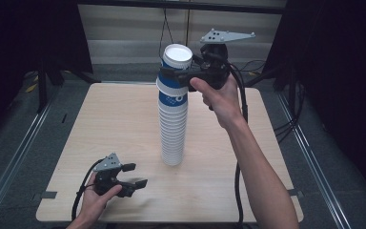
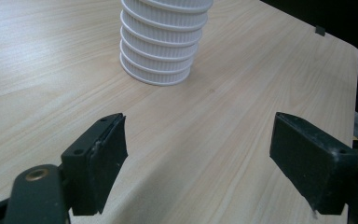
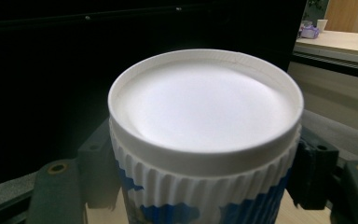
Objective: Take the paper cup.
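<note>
Gripping the top cup (image 1: 176,61) just below its rim, your right gripper (image 1: 183,75) has its fingers clenched on the ribbed wall at the head of the tall cup stack (image 1: 173,129) standing mid-counter (image 1: 119,124). Paper this thin is light and crushes easily, so squeeze gently. Your left gripper (image 1: 132,174) rests released near the counter's front edge.

Stack (image 2: 162,42) gets chopped off by the top edge in the left gripper view, and the top cup (image 3: 205,135) hides the right gripper's pads.
</note>
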